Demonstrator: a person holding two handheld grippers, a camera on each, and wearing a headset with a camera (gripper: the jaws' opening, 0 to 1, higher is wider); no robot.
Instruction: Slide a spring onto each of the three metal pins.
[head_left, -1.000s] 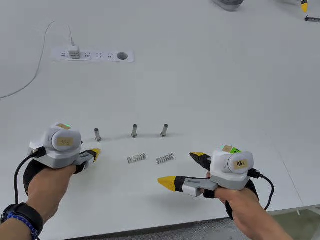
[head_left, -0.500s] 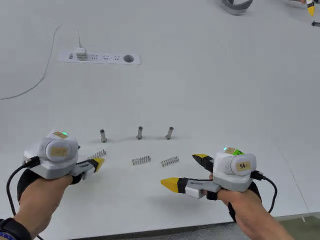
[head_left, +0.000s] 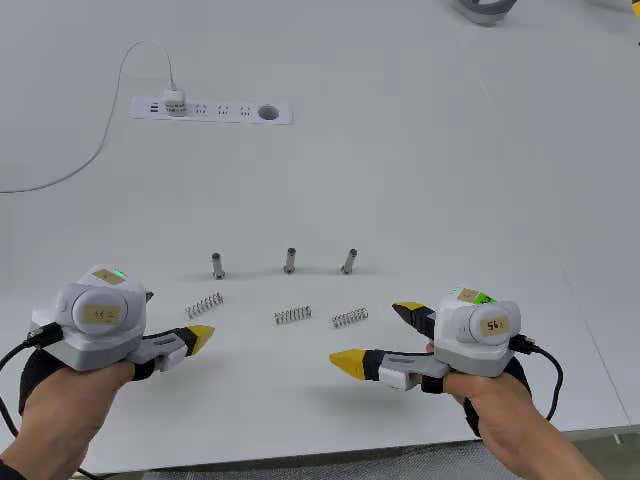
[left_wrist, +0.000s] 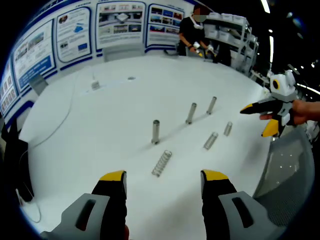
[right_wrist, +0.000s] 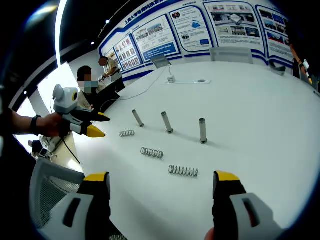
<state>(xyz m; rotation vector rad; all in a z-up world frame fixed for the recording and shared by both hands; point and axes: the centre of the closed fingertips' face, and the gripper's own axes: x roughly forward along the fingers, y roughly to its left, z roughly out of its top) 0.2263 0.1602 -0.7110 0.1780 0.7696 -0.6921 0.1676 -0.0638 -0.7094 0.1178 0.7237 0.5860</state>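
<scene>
Springs (head_left: 293, 315), where?
— Three, flat on the table (head_left: 400, 180), each just before an upright pin (head_left: 290, 260); every pin bare.
— Grippers?
— Left gripper (left_wrist: 164, 177) and right gripper (right_wrist: 162, 177) gape wide, empty.
— Advice?
— Pinch one spring lightly near its end, stand it up, centre its bore over the pin, then lower.

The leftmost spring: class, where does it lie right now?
In the head view the leftmost spring lies flat at left, just nearer the person than the leftmost pin and ahead of the open left gripper.
</scene>
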